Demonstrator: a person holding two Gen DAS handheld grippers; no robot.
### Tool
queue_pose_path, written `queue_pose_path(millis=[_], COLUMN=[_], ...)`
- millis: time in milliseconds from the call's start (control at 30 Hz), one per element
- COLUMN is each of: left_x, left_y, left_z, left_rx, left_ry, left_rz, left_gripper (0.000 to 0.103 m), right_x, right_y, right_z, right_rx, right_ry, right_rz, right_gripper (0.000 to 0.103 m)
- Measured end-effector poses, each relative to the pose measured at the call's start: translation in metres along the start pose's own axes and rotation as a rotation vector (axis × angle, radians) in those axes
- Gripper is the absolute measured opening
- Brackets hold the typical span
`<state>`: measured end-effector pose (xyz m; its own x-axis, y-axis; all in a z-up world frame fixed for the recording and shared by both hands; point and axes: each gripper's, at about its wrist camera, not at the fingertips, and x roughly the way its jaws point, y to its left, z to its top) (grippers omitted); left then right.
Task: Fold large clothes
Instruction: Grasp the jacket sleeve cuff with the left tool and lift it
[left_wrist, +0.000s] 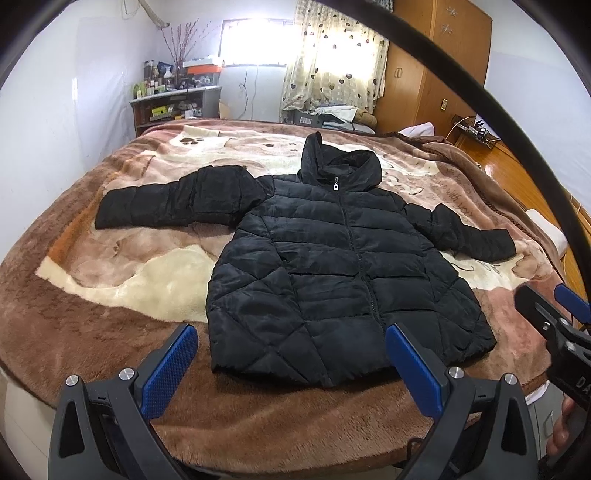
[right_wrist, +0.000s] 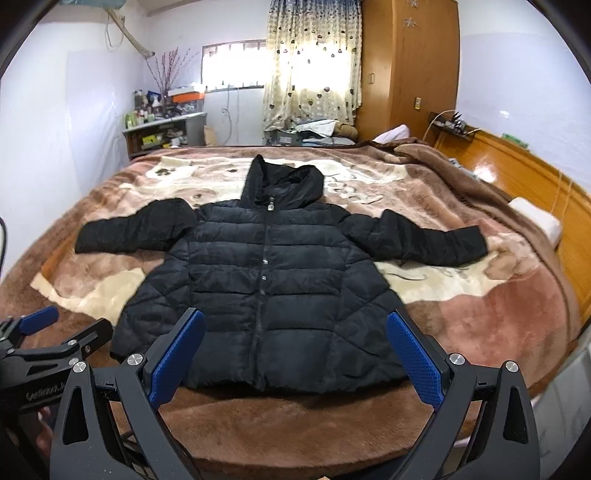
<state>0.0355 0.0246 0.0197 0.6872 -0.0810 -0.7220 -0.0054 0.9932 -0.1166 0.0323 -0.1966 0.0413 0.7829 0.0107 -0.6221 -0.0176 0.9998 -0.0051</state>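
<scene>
While the black puffer jacket (left_wrist: 332, 266) lies flat and zipped on the brown blanket (left_wrist: 110, 332) (hood away from the cameras, both sleeves stretched sideways), the left gripper (left_wrist: 291, 365) and right gripper (right_wrist: 295, 354) hover near its hem, fingers spread wide, pinching nothing.

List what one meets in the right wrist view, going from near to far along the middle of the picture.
Open right tongs → hem of the black quilted puffer jacket → its zipped chest → its hood → far part of the brown plush bear-print blanket → heart-patterned cream curtain.
</scene>
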Motion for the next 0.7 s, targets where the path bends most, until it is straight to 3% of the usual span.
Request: queue_pose_path(millis=[67,167,333,400,467,533,633,700], left_x=[0.018,0.043,0.107,0.133,0.156,0.183,0.223,0.247], left_y=[0.018,0.064,0.157,0.193,0.217,0.241,0.273,0.295], left_z=[0.014,0.038,0.082,0.091,0.097,0.103,0.11,0.112], left_rx=[-0.03,-0.121,-0.302,-0.39,-0.457,-0.486,-0.517,-0.567], left_ry=[0.04,0.017,0.015,0.019,0.049,0.057,0.096,0.124], left_rz=[0.027,0.036,0.115,0.095,0.121,0.116,0.185,0.172], left_gripper=[0.103,0.103,0.103,0.103,0.103,0.103,0.103,0.103], right_x=[0.015,0.042,0.089,0.111,0.133,0.154,0.182,0.196], right_y=[0.0,0.003,0.016,0.022,0.028,0.035,0.046,0.053], right_z=[0.002,0.006,0.019,0.025,0.031,0.036,0.044,0.047], right_rx=[0.0,-0.004,-0.024,-0.022,-0.03,-0.035,-0.044,-0.05], right_ry=[0.004,0.017,0.024,0.022,0.037,0.049,0.061,0.072], right_rz=[0.008,0.02,0.074,0.107,0.13,0.15,0.169,0.178], right_gripper=[0.099,0.099,0.099,0.099,0.099,0.099,0.099,0.099])
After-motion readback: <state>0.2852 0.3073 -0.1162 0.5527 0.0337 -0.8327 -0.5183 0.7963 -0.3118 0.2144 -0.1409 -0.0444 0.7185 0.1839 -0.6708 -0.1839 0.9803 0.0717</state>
